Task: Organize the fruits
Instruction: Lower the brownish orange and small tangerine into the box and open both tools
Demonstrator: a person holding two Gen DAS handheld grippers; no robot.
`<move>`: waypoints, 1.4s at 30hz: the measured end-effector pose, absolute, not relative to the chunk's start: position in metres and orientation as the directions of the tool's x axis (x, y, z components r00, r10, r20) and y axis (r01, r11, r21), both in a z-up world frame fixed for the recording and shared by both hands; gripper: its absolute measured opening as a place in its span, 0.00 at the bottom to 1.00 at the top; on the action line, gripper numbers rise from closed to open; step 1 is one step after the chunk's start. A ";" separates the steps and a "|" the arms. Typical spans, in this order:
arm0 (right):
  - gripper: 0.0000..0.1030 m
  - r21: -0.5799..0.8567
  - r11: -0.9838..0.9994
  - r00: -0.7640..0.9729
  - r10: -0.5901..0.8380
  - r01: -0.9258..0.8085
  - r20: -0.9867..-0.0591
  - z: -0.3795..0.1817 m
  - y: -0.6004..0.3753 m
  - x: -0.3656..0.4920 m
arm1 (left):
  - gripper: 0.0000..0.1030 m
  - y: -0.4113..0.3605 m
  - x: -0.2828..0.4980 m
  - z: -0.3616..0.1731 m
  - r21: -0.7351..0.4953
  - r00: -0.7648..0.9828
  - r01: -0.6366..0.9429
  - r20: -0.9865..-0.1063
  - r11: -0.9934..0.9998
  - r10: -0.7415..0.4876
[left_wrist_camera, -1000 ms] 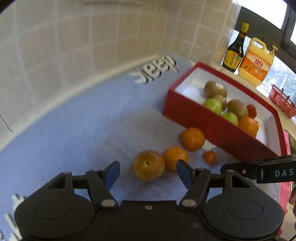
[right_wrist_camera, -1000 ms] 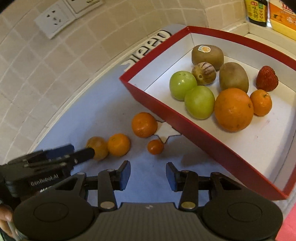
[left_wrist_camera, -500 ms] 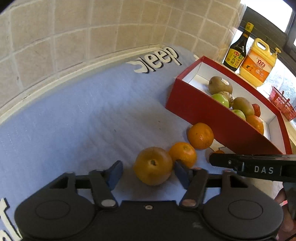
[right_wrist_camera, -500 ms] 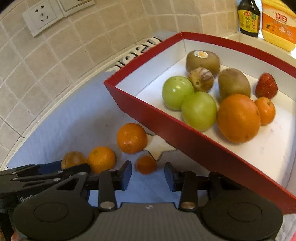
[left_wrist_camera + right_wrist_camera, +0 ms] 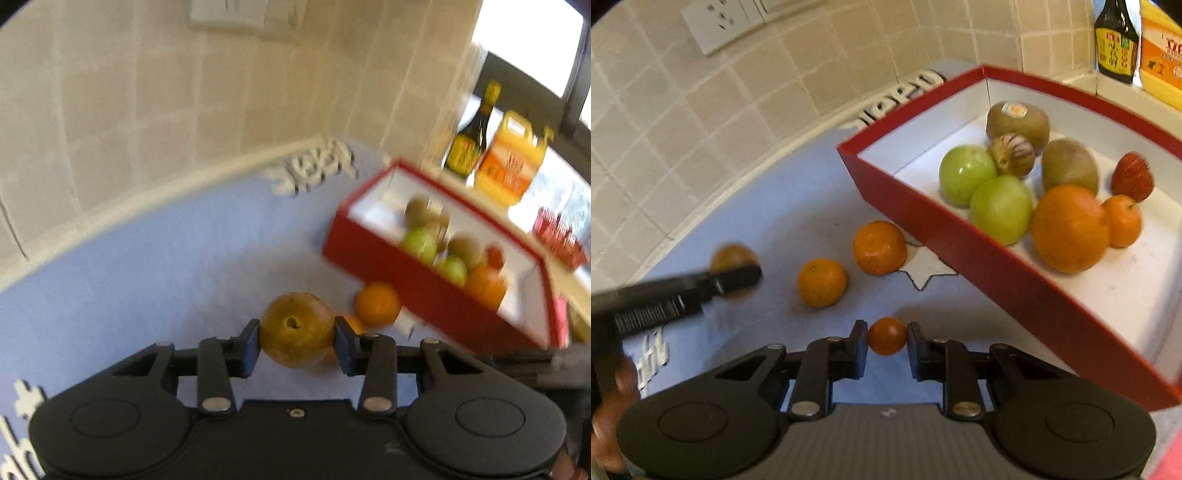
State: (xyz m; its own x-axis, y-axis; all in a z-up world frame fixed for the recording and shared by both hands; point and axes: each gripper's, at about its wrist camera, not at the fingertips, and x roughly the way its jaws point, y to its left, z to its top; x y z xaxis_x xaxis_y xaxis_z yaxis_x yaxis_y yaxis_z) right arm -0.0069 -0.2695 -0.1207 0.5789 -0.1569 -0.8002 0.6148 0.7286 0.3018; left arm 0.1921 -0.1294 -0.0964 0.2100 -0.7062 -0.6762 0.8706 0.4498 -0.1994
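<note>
Left gripper (image 5: 297,341): jaws closing, pads pressing brownish-yellow fruit (image 5: 297,328). Right gripper (image 5: 887,345): pads clamping tiny orange fruit (image 5: 887,336). Ahead of right fingers: bare blue mat (image 5: 783,206), two tangerines (image 5: 822,282), then red box (image 5: 960,243) near edge; tiled wall beyond.

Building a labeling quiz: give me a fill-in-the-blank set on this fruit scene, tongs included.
1. The left tongs are closing on a brownish ____ fruit.
2. The right tongs grip the ____ of the orange fruits outside the box.
3. The red box holds ____ green fruits.
4. Two mandarins lie on the ____ mat.

Missing words: round; smallest; two; blue
</note>
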 end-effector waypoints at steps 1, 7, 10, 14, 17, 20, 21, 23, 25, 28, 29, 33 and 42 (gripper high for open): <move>0.24 0.305 0.733 0.591 -0.161 0.607 -0.791 -0.113 -0.271 -0.014 | 0.48 -0.129 0.190 -0.085 -0.193 0.226 0.871 -0.660 0.452 -0.717; 0.24 0.299 0.714 0.653 -0.285 0.633 -0.701 -0.055 -0.318 -0.057 | 0.48 -0.162 0.167 -0.027 -0.157 0.251 0.902 -0.565 0.402 -0.786; 0.24 0.290 0.676 0.660 -0.385 0.678 -0.645 -0.029 -0.357 -0.075 | 0.48 -0.199 0.154 -0.009 -0.129 0.239 0.925 -0.537 0.358 -0.809; 0.24 0.324 0.592 0.638 -0.457 0.738 -0.619 -0.013 -0.414 -0.092 | 0.48 -0.251 0.150 -0.010 -0.130 0.202 0.938 -0.553 0.323 -0.808; 0.24 0.401 0.527 0.643 -0.434 0.749 -0.631 -0.017 -0.447 -0.096 | 0.48 -0.290 0.149 -0.026 -0.121 0.184 0.941 -0.600 0.315 -0.779; 0.24 0.461 0.478 0.651 -0.392 0.748 -0.651 -0.028 -0.470 -0.091 | 0.48 -0.324 0.152 -0.051 -0.118 0.166 0.941 -0.658 0.318 -0.734; 0.24 0.476 0.466 0.654 -0.374 0.746 -0.658 -0.033 -0.475 -0.086 | 0.48 -0.333 0.154 -0.059 -0.119 0.161 0.940 -0.672 0.320 -0.723; 0.24 0.504 0.442 0.656 -0.328 0.742 -0.680 -0.047 -0.486 -0.077 | 0.48 -0.349 0.157 -0.073 -0.129 0.136 0.942 -0.699 0.310 -0.702; 0.24 0.524 0.422 0.658 -0.289 0.740 -0.695 -0.059 -0.492 -0.072 | 0.48 -0.359 0.159 -0.082 -0.118 0.130 0.945 -0.718 0.304 -0.684; 0.24 0.533 0.409 0.654 -0.257 0.741 -0.712 -0.075 -0.496 -0.061 | 0.48 -0.371 0.158 -0.097 -0.075 0.138 0.955 -0.744 0.288 -0.654; 0.24 0.531 0.402 0.649 -0.256 0.746 -0.717 -0.081 -0.497 -0.057 | 0.48 -0.374 0.159 -0.101 -0.063 0.143 0.956 -0.752 0.286 -0.644; 0.24 0.524 0.368 0.623 -0.242 0.768 -0.744 -0.102 -0.504 -0.041 | 0.48 -0.382 0.164 -0.114 -0.035 0.152 0.959 -0.773 0.281 -0.616; 0.24 0.450 0.391 0.565 -0.257 0.803 -0.784 -0.124 -0.503 -0.016 | 0.48 -0.390 0.161 -0.128 -0.028 0.134 0.967 -0.790 0.252 -0.599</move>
